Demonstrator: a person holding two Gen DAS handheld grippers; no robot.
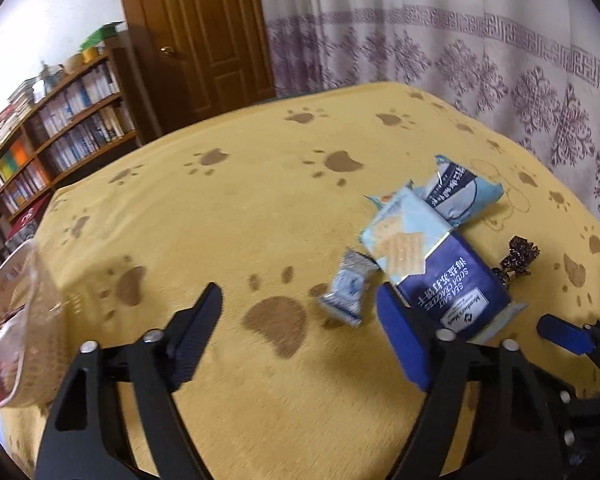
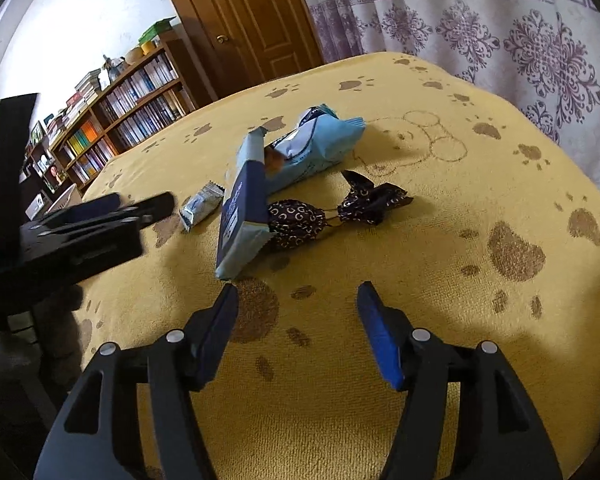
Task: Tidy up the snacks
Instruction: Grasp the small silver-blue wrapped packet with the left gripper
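1. Presently, in the left wrist view, the left tool [image 1: 300, 300] hovers over a surface [image 1: 220, 208] covered by a yellow cloth with brown paw prints; its jaws stand wide apart and hold nothing.
2. The soda cracker pack [image 1: 432, 264], dark blue and light blue, is the landmark. Its near end lies just beyond the left tool's right finger [image 1: 400, 340].
3. A small silver-blue sachet [image 1: 348, 288] sits just left of the cracker pack, between the two fingers as seen from this camera. The frame is blurred, so contact with the surface is unclear.
4. A pale blue bag [image 1: 460, 196] lies behind the cracker pack, touching or overlapping its far end.
5. A dark patterned wrapped sweet [image 1: 518, 258] lies right of the cracker pack.
6. A clear plastic container [image 1: 16, 328] stands well left of the cracker pack at the frame edge; red-and-white contents show inside, not identifiable.
7. The right tool [image 1: 572, 340] shows at the lower right, near the cracker pack's near end.
8. In the right wrist view, the right tool [image 2: 296, 308] is spread open and empty, just before the near end of the cracker pack [image 2: 240, 216], which stands tilted on one long edge.
9. The wrapped sweet [image 2: 300, 222] touches the pack's right side; the sachet [image 2: 200, 206] lies left of it; the pale blue bag [image 2: 316, 144] lies behind.
10. The left tool [image 2: 140, 208] shows left of the pack; its opening cannot be judged here.
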